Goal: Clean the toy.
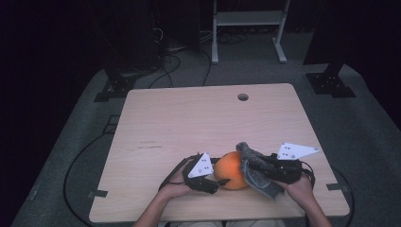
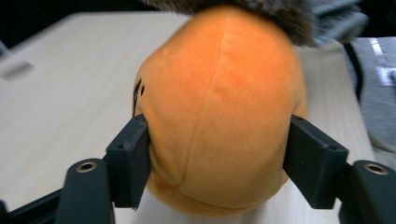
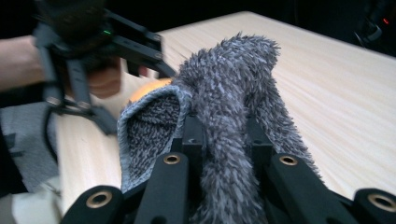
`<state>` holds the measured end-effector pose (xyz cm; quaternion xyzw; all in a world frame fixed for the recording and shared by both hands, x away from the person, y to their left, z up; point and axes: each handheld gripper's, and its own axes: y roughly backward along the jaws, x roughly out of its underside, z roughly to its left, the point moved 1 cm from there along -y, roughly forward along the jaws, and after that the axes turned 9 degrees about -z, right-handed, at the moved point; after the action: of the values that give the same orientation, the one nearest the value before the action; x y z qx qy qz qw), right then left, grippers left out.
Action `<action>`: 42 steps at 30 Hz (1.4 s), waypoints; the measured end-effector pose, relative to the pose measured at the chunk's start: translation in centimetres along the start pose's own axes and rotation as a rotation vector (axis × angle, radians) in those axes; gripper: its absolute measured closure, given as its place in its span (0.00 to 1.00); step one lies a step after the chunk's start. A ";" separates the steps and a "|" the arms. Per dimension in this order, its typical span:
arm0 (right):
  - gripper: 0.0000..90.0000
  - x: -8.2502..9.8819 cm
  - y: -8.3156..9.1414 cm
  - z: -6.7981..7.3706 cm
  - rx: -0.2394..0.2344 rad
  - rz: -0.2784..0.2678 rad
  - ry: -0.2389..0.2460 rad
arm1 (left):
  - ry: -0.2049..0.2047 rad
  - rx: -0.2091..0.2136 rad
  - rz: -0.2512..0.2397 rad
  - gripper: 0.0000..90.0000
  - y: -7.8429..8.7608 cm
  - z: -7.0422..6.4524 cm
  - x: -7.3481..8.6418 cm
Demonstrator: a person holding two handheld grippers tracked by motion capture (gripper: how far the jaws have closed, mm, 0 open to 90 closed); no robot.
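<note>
An orange plush ball [image 1: 230, 169] rests near the table's front edge. My left gripper [image 1: 218, 182] is shut on it; in the left gripper view both black jaws press into the orange plush ball [image 2: 219, 107] from either side. A fuzzy grey cloth [image 1: 255, 166] drapes against the ball's right side. My right gripper [image 1: 263, 165] is shut on that cloth, and in the right gripper view the grey cloth [image 3: 229, 112] bunches up between the jaws, hiding most of the ball [image 3: 147, 87].
The light wooden table [image 1: 189, 123] has a round cable hole [image 1: 242, 97] near its far edge. Beyond it stand a white frame [image 1: 248, 26] and dark equipment with cables on the grey floor. Both hands rest at the table's front edge.
</note>
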<state>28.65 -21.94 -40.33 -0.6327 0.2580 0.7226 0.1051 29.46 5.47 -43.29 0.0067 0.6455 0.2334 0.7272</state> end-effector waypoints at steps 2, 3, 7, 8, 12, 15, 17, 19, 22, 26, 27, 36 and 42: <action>0.83 -0.6 -1.0 1.1 -0.040 -0.016 0.018 | -0.026 0.017 0.024 0.35 0.0 -0.2 -0.3; 0.83 -0.7 -1.3 1.4 -0.037 -0.009 0.038 | -0.040 0.014 0.049 0.35 0.0 -0.3 -0.1; 0.83 0.3 -1.4 0.3 -0.036 0.006 -0.001 | -0.001 0.025 0.049 0.35 0.1 0.0 0.7; 0.83 0.6 -1.2 -0.1 -0.023 0.011 -0.008 | 0.001 0.027 0.049 0.35 0.1 0.0 0.8; 0.83 2.2 0.4 -2.2 0.051 0.041 -0.072 | 0.015 0.041 0.040 0.34 0.0 0.1 0.9; 0.83 2.3 0.5 -1.9 0.062 0.044 -0.062 | 0.021 0.034 0.047 0.26 -0.2 0.1 0.9; 0.83 1.9 -0.1 -1.4 0.068 0.053 -0.023 | 0.071 -0.002 0.073 0.13 -0.4 0.7 1.1; 0.83 1.7 -0.4 -1.3 0.064 0.057 -0.011 | 0.133 0.000 0.076 0.06 -0.5 1.2 1.5; 0.83 1.6 -0.3 -1.5 0.065 0.067 -0.005 | 0.103 0.028 0.041 0.20 -0.5 0.7 1.5; 0.83 0.7 0.0 -0.7 0.058 0.044 0.010 | 0.033 0.012 0.036 0.30 -0.6 0.1 0.6; 0.83 0.4 -0.1 -0.3 0.044 0.033 0.014 | 0.015 0.016 0.039 0.31 -0.7 -0.2 0.5; 0.83 -0.3 -2.3 1.3 -0.041 0.024 0.059 | 0.002 0.030 0.058 0.29 -0.5 -0.2 1.0; 0.83 2.2 0.3 -1.9 0.050 0.035 -0.047 | 0.017 0.041 0.060 0.28 -0.3 0.1 1.4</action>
<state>29.77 -23.50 -42.55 -0.6080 0.2845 0.7324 0.1145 29.71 5.68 -44.74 0.0390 0.6559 0.2421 0.7139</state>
